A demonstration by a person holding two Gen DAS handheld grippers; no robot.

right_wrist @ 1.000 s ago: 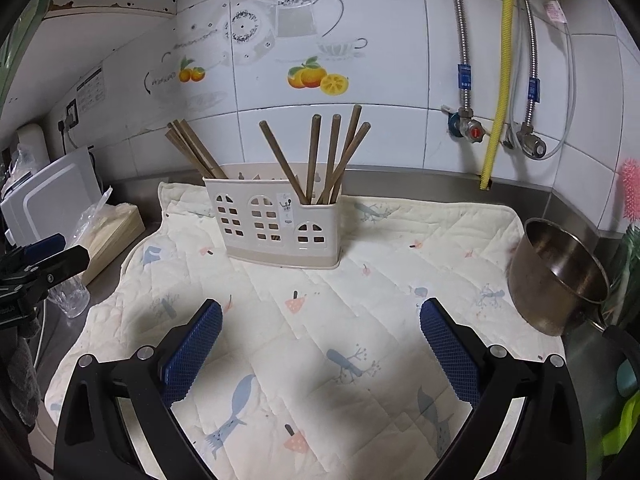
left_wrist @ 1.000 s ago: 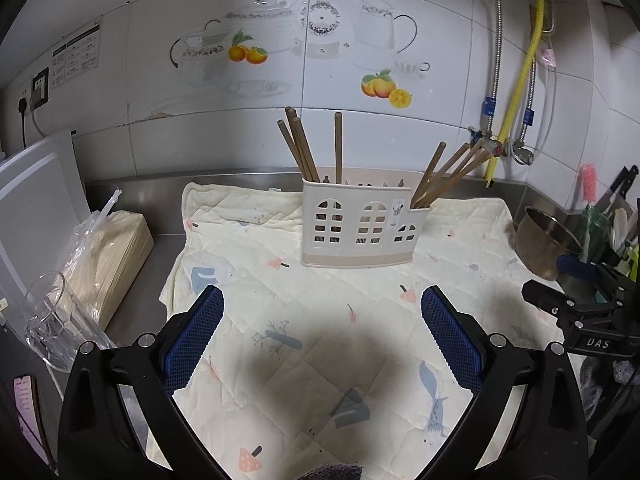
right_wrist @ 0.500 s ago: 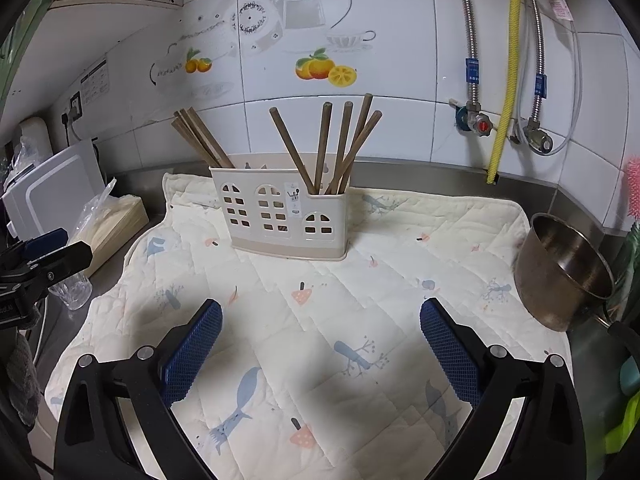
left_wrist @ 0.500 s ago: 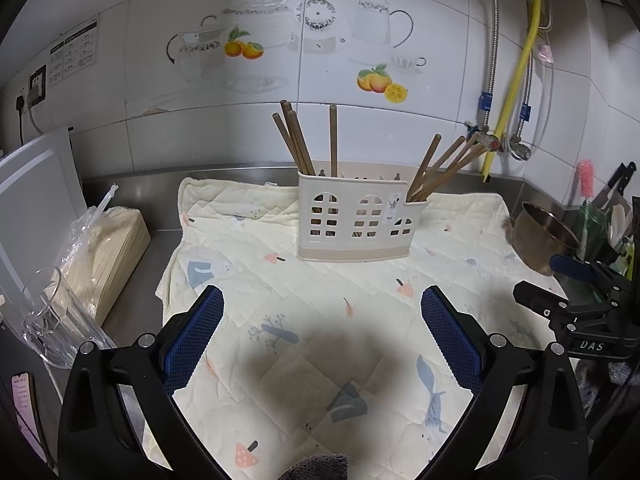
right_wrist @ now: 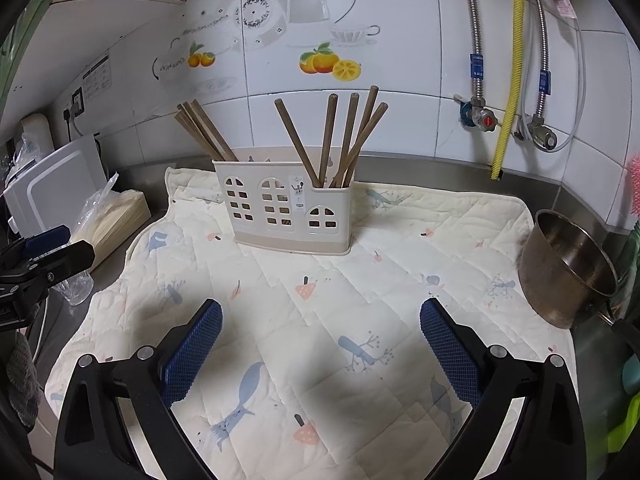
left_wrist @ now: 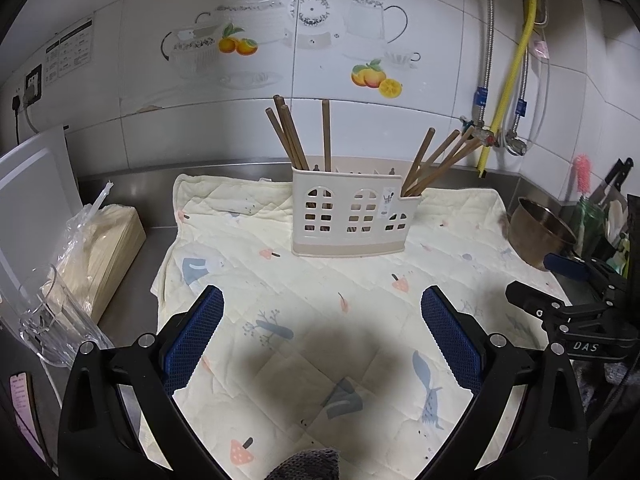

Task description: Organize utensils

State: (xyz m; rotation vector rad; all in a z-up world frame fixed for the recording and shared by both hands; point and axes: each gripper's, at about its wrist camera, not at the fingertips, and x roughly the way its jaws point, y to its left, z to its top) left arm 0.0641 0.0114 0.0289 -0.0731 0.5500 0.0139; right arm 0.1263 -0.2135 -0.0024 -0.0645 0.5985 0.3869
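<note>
Steel pot [right_wrist: 568, 268] flanks chopstick caddy [right_wrist: 286, 210]; left gripper [left_wrist: 322, 326] and right gripper [right_wrist: 320, 332] spread, empty.

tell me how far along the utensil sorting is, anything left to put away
Looks nearly done: all visible chopsticks stand in the cream holder, grouped at its left and right ends. Nothing is in hand; the left gripper and right gripper have open, empty jaws. No loose utensils show on the quilted mat.

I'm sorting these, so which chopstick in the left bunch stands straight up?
The lone chopstick just right of the leaning cluster. It rises vertically from the holder; the others tilt left together.
</note>
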